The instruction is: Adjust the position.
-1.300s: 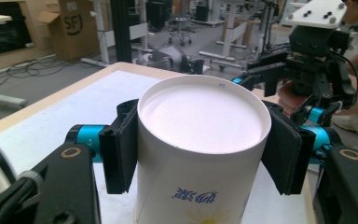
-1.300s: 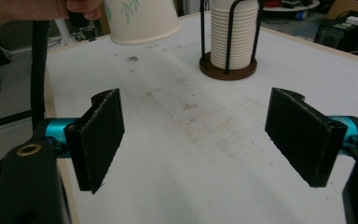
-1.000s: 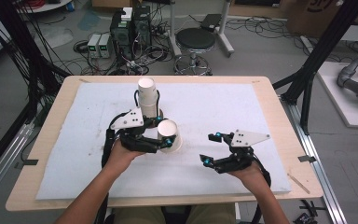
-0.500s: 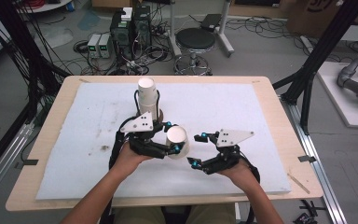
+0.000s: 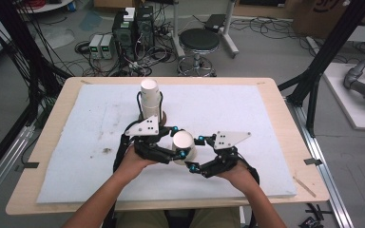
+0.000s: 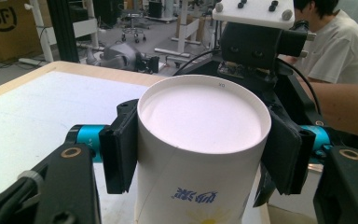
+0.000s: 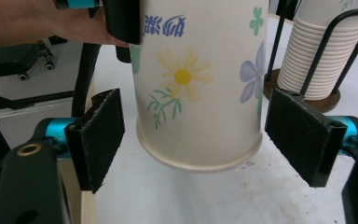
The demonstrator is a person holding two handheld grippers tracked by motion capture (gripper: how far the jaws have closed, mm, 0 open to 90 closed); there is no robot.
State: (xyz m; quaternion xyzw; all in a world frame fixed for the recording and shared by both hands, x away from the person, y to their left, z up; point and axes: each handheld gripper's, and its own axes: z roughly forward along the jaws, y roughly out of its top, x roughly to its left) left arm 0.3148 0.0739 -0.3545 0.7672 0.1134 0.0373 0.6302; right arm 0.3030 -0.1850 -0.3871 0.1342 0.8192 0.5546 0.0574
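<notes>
From the high view, the left gripper (image 5: 173, 149) is clamped on a white paper cup with printed flowers (image 5: 184, 146), held upside down above the near middle of the white foam-covered table (image 5: 66, 142), and the right gripper (image 5: 196, 153) has slid in from the right over the last second, so its spread jaws now sit on either side of that cup. A second ago the two grippers were well apart and the cup hung a bit further left; now they meet just near of the tall stack of white paper cups in a black wire holder (image 5: 150, 97), which hasn't budged. The left gripper view looks onto the cup's flat white base (image 6: 204, 116), with both black pads (image 6: 121, 144) pressed against its sides, so that grip looks solid; the other gripper's body (image 6: 256, 44) looms right behind it. In the right gripper view the flowered cup (image 7: 200, 79) hangs rim down between the pads (image 7: 100, 135), and there's a clear gap on both sides, so the right jaws are wide open and not touching yet. The stack (image 7: 314, 60) stands off at the far right. My guess is this is a handover setup: the right gripper just has to close near the rim before the left one lets go, easy on the squeeze since thin paper will crumple.
</notes>
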